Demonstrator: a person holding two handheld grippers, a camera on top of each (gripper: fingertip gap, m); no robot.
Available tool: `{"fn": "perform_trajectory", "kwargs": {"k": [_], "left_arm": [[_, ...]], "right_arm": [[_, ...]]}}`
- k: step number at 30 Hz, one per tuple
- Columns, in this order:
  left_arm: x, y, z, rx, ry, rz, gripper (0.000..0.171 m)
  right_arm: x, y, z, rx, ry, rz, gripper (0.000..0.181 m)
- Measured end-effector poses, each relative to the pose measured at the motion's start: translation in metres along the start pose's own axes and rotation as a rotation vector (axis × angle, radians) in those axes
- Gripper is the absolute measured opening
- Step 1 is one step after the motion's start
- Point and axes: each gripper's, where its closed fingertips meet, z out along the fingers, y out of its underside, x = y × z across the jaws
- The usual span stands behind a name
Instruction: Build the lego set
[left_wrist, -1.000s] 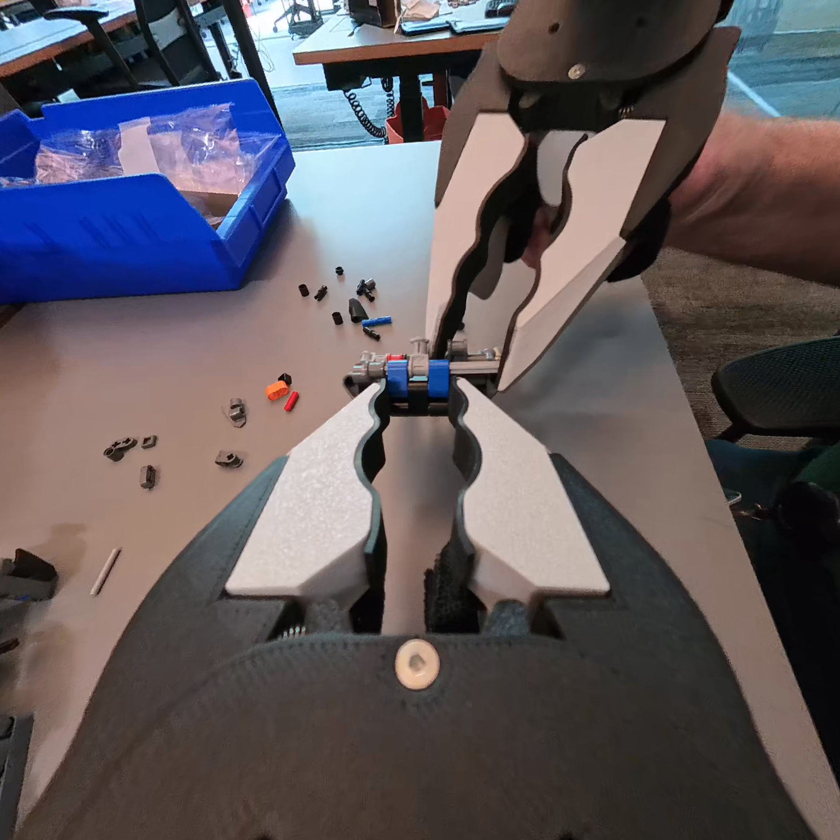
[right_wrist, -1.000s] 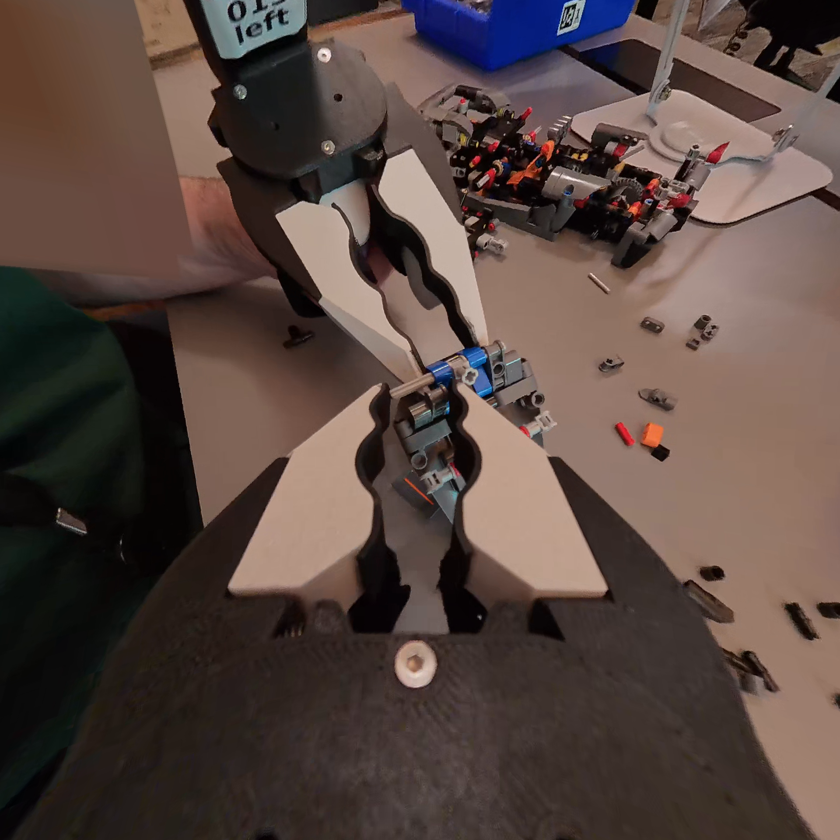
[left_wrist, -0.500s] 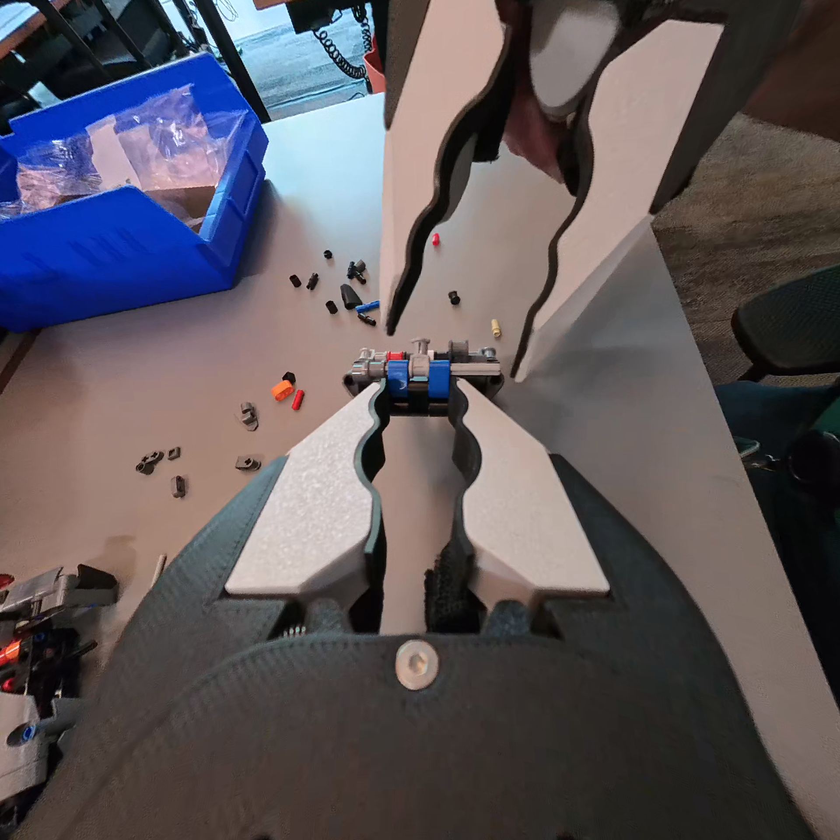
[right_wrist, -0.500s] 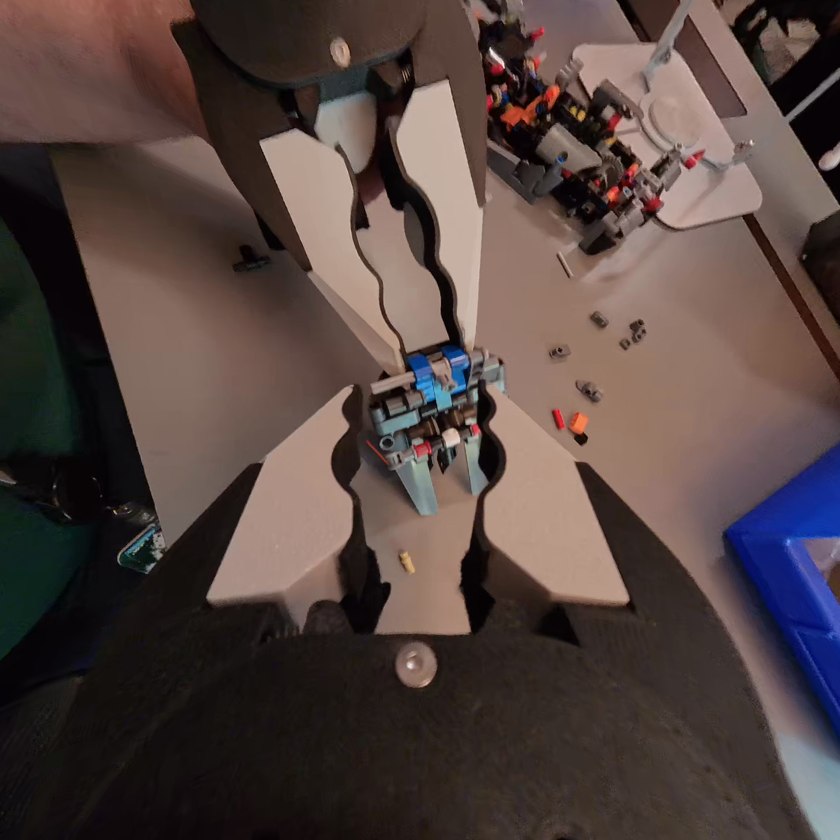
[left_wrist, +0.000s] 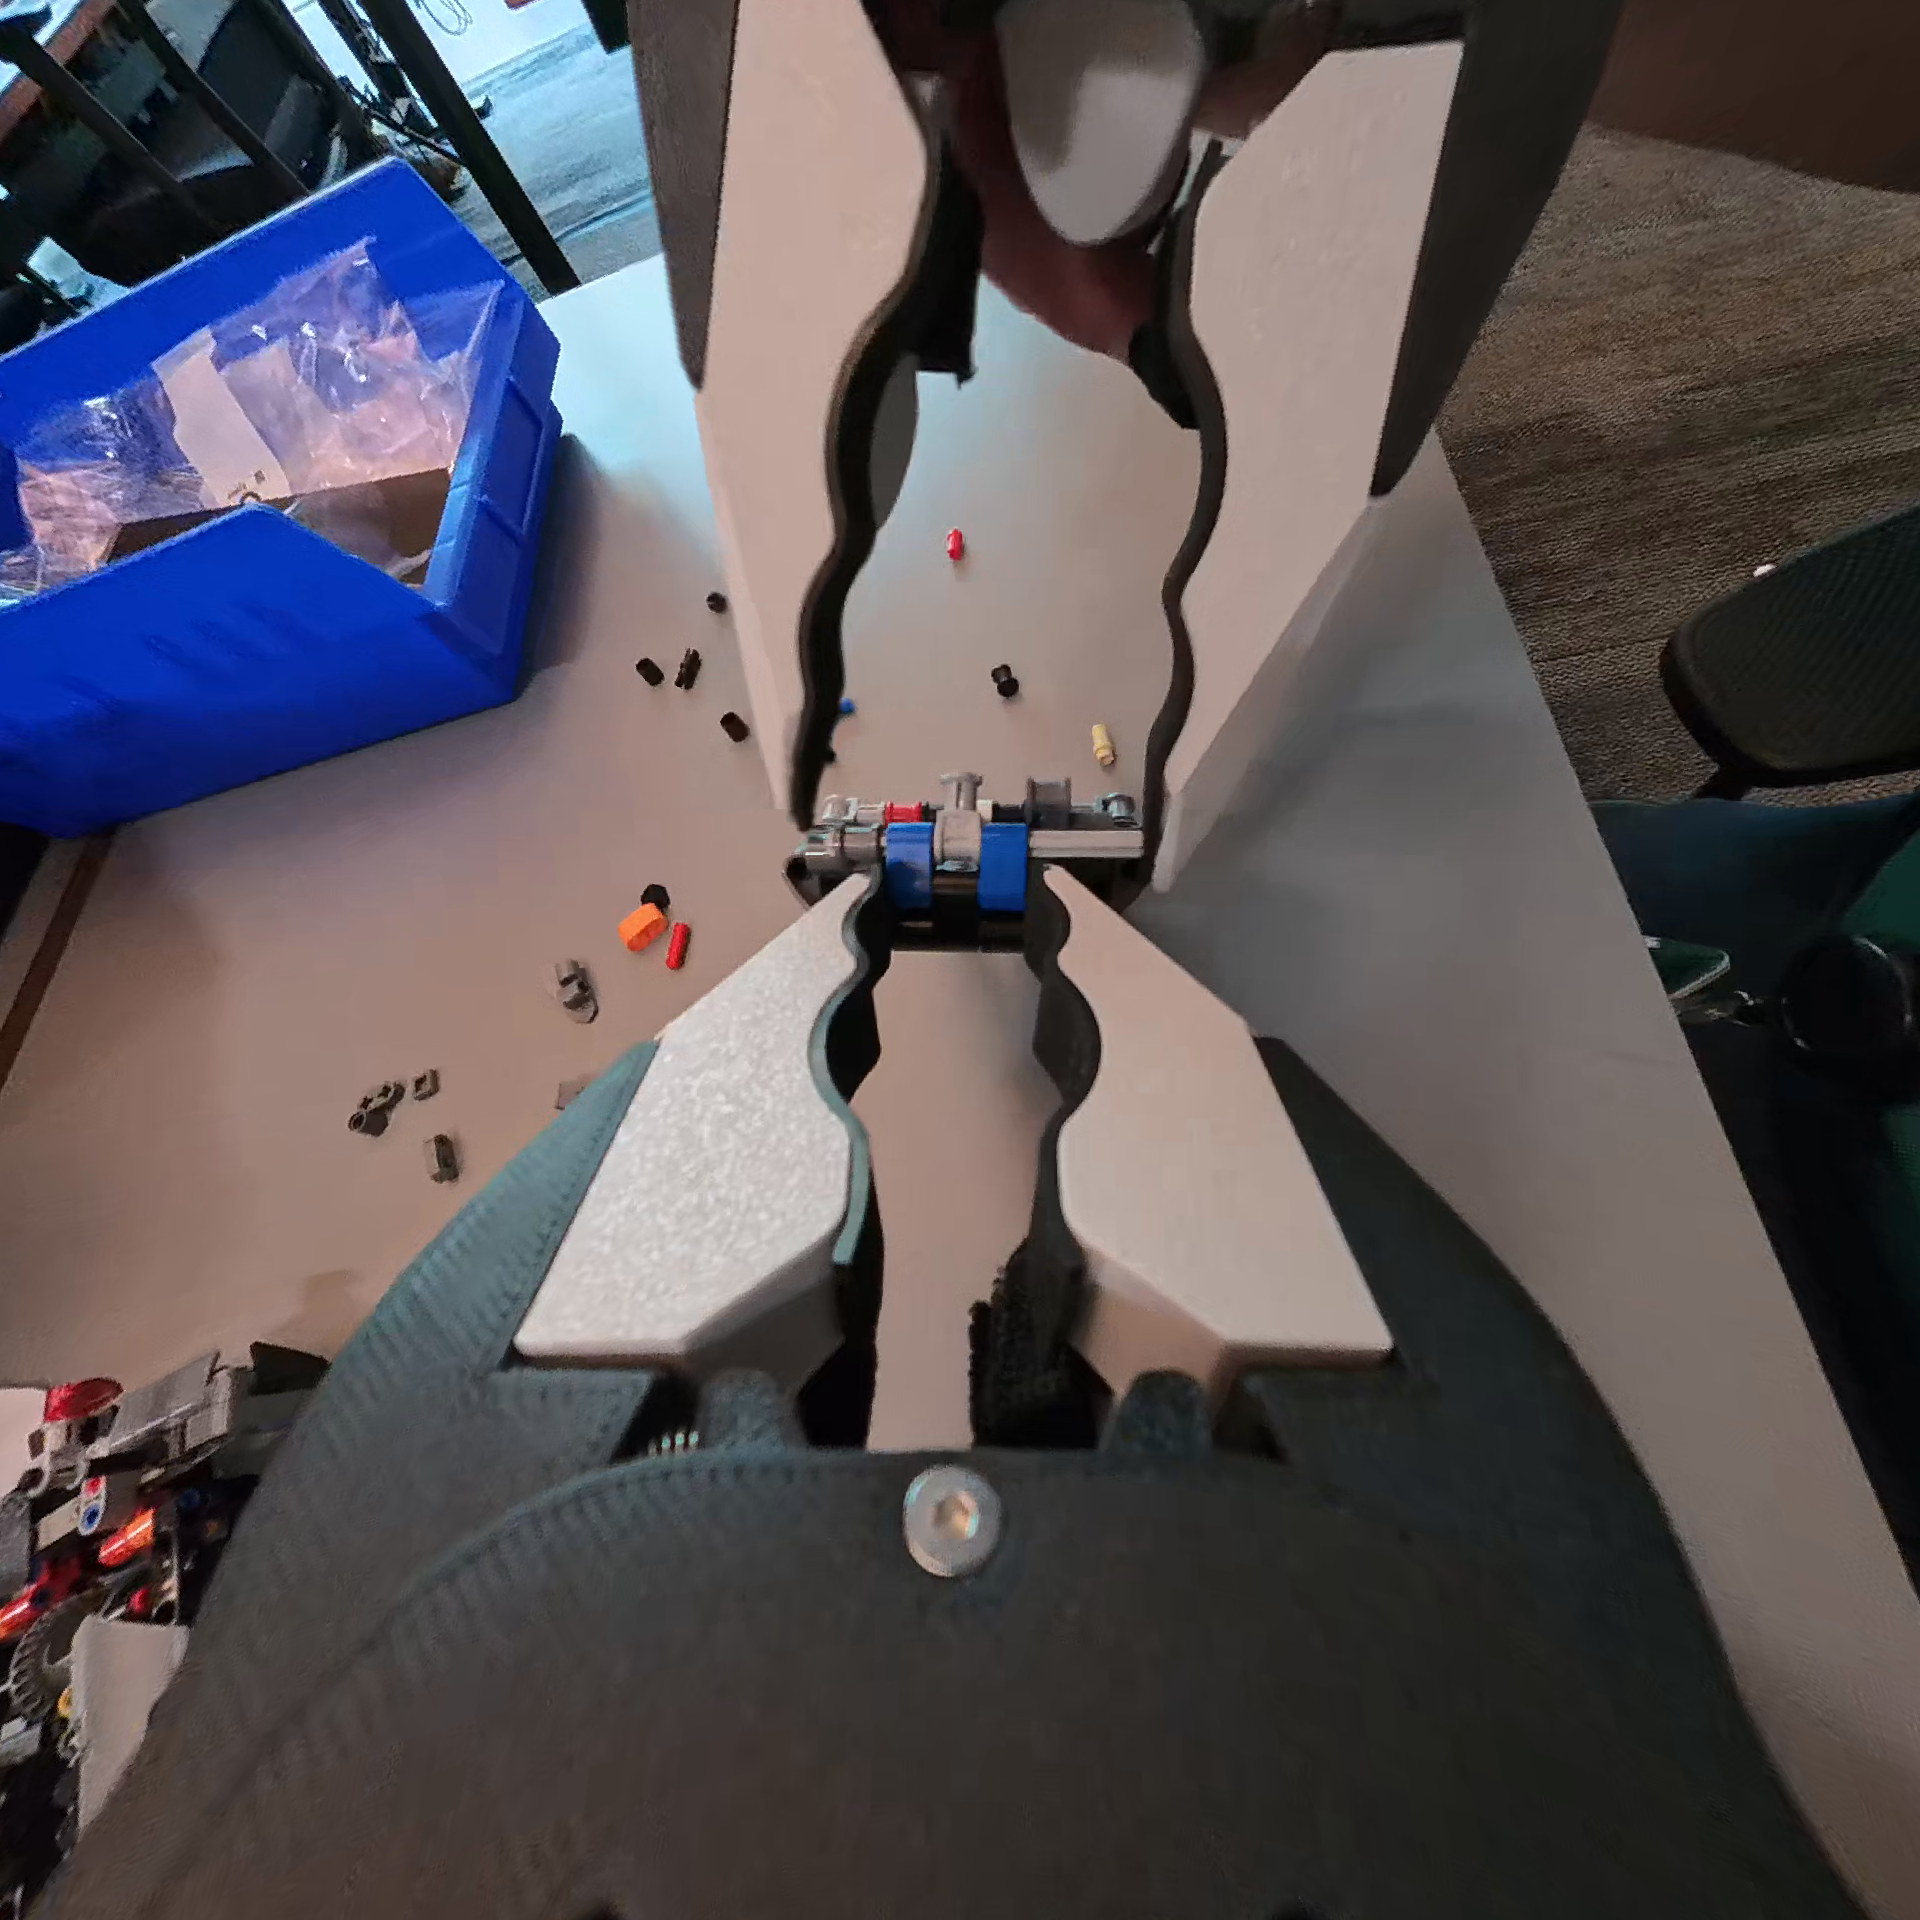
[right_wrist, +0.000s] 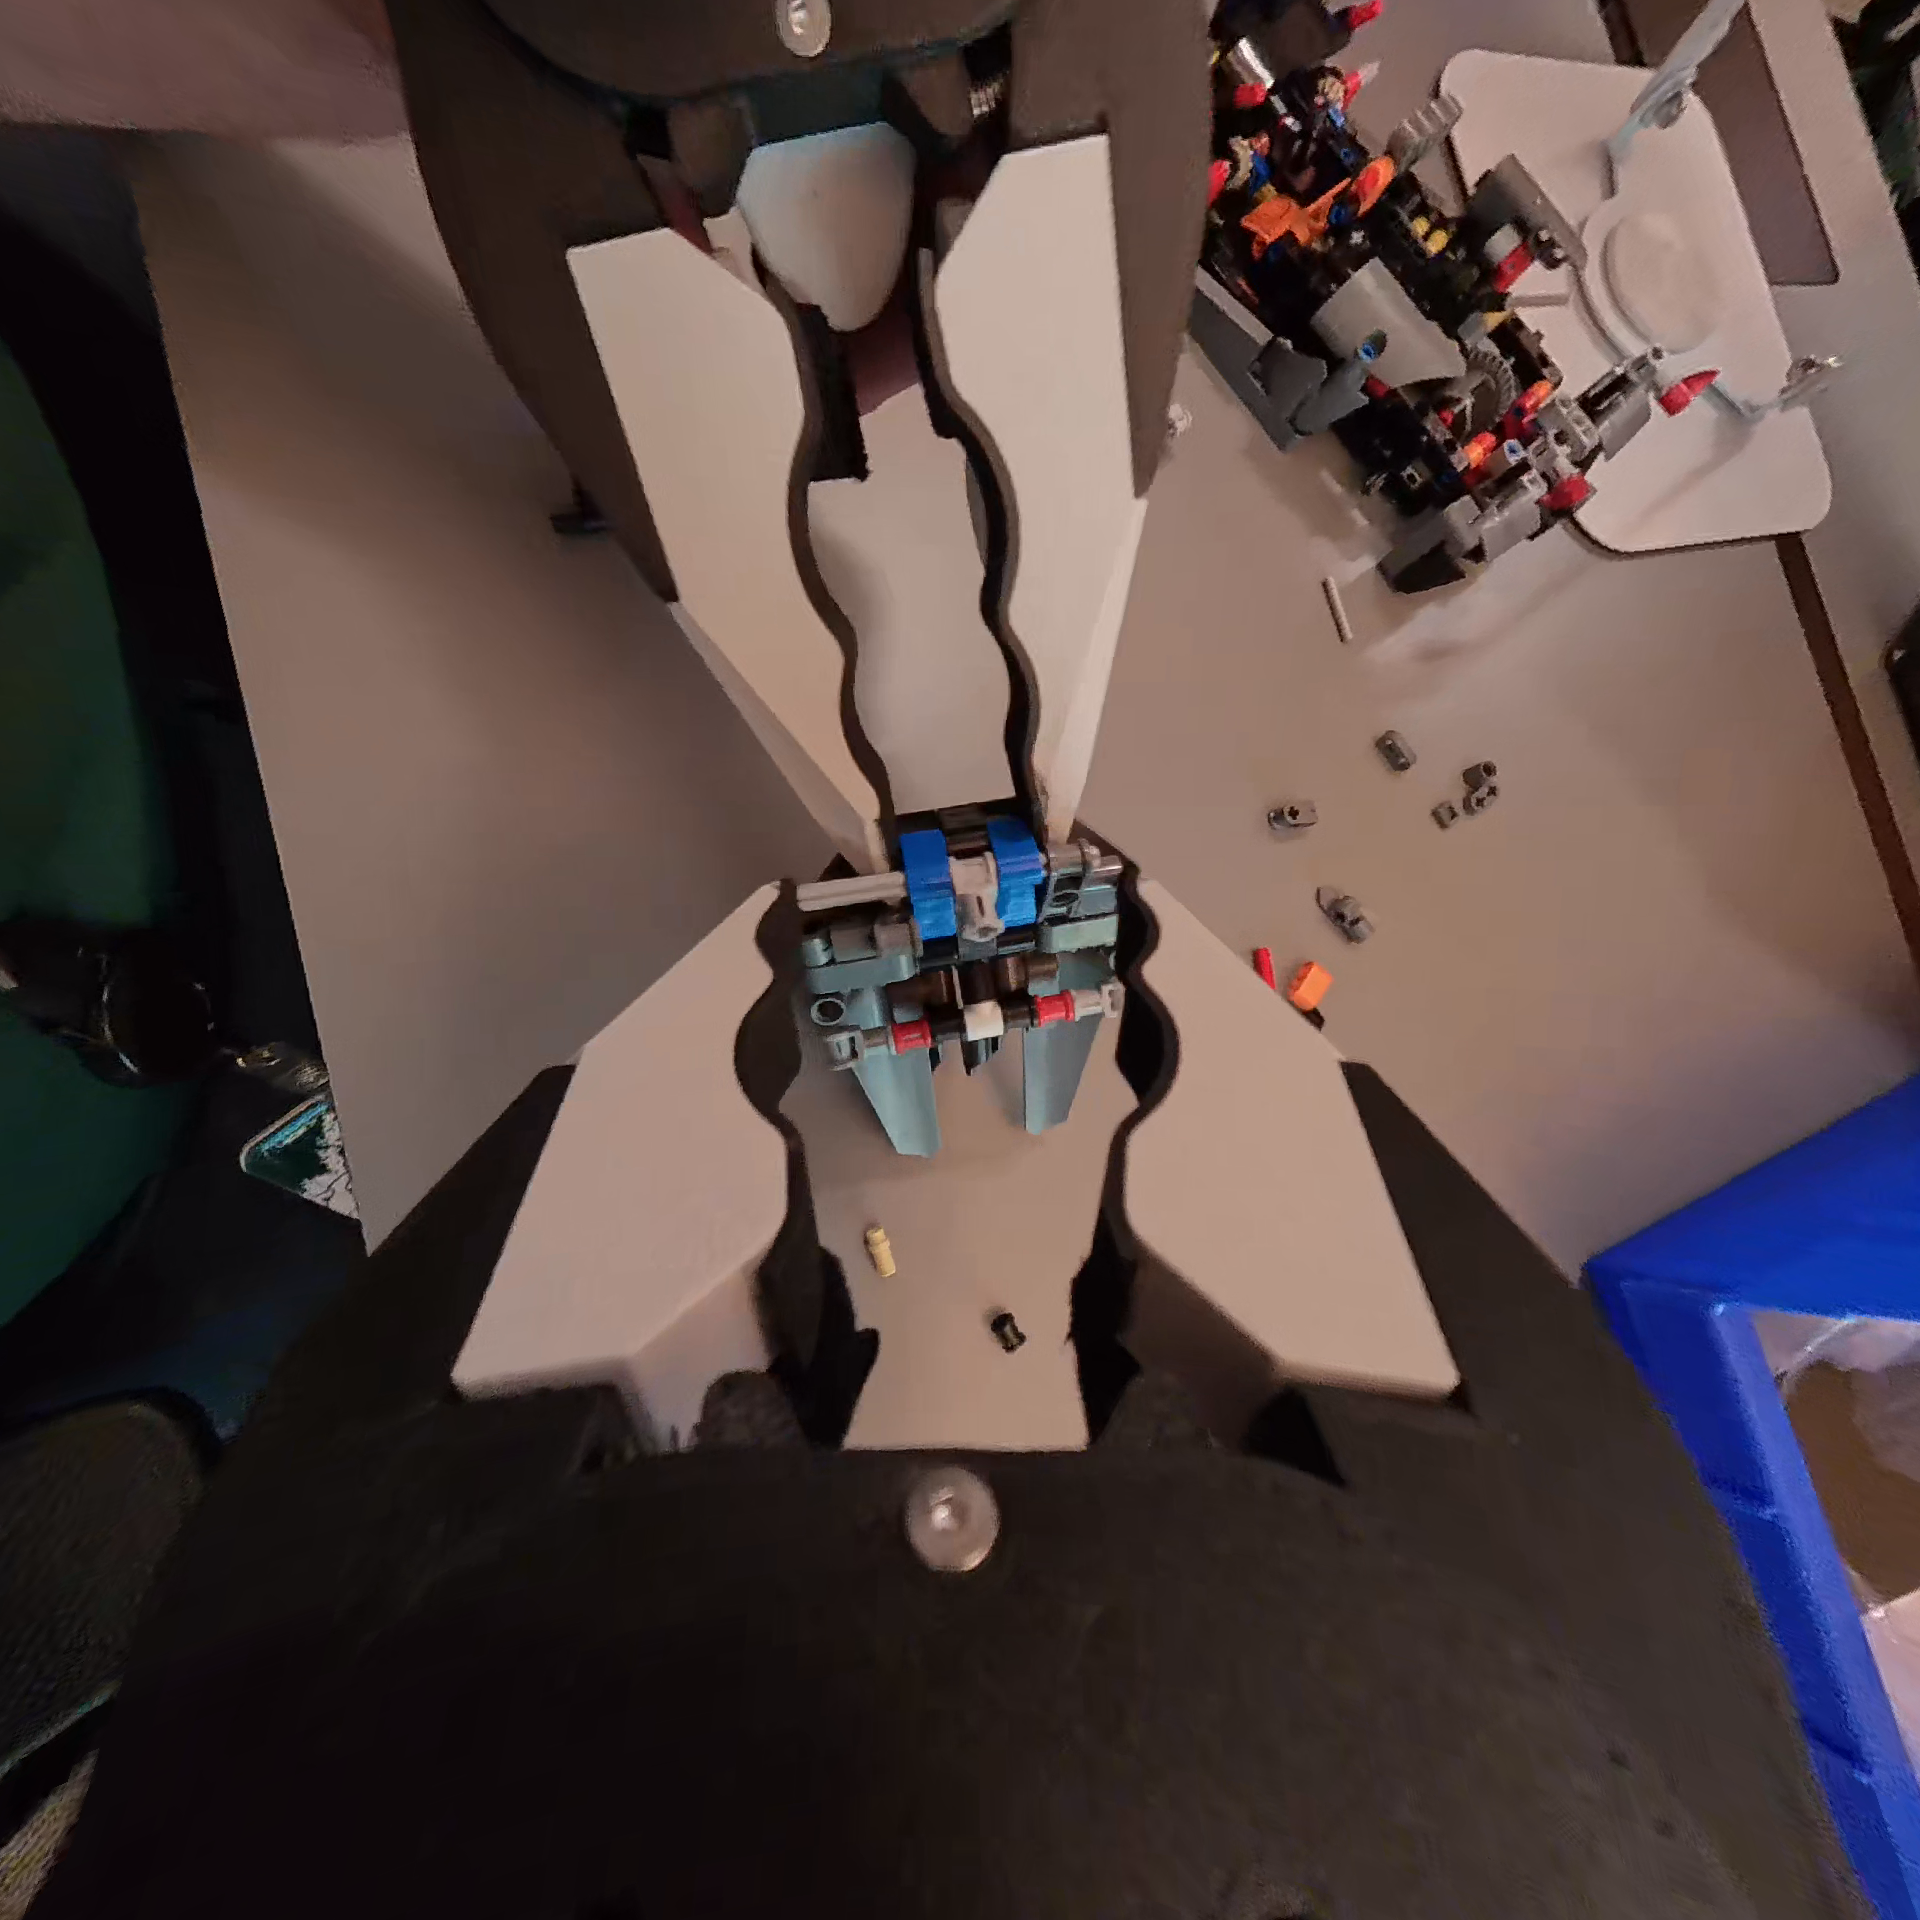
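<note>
A small lego sub-assembly (left_wrist: 961, 847) of grey beams with two blue parts and a grey axle is held above the grey table (left_wrist: 312, 1039). My left gripper (left_wrist: 961, 904) is shut on its blue middle part. It also shows in the right wrist view (right_wrist: 961, 821), coming down from the top. My right gripper (right_wrist: 958, 904) is open wide, its fingertips close beside the two ends of the sub-assembly (right_wrist: 961, 966). I cannot tell whether they touch. In the left wrist view the right gripper (left_wrist: 977, 821) faces mine from above.
A big half-built lego model (right_wrist: 1455, 343) lies by a white stand plate (right_wrist: 1704, 436). A blue bin (left_wrist: 260, 582) holds plastic bags. Loose parts lie around: an orange piece (left_wrist: 641, 927), a tan pin (right_wrist: 881, 1247), a black pin (right_wrist: 1006, 1330). The table edge and a chair (left_wrist: 1808, 665) are on the right. Less than 4 cm separates the two grippers' tips.
My right gripper has let go of the sub-assembly, opened wider and swung round to face the left gripper head-on. My left gripper has kept its hold.
</note>
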Motion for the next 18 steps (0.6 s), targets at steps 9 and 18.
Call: {"fn": "perform_trajectory", "kwargs": {"k": [9,18], "left_arm": [[0.0032,-0.0001,0.0028,-0.020,0.020,0.024,0.024],[0.0037,0.0018,0.0055,-0.026,0.027,0.035,0.024]], "right_arm": [[-0.0050,0.0028,-0.0016,-0.019,-0.062,0.005,0.054],[-0.0051,0.0053,0.0001,-0.016,-0.108,0.023,0.052]]}}
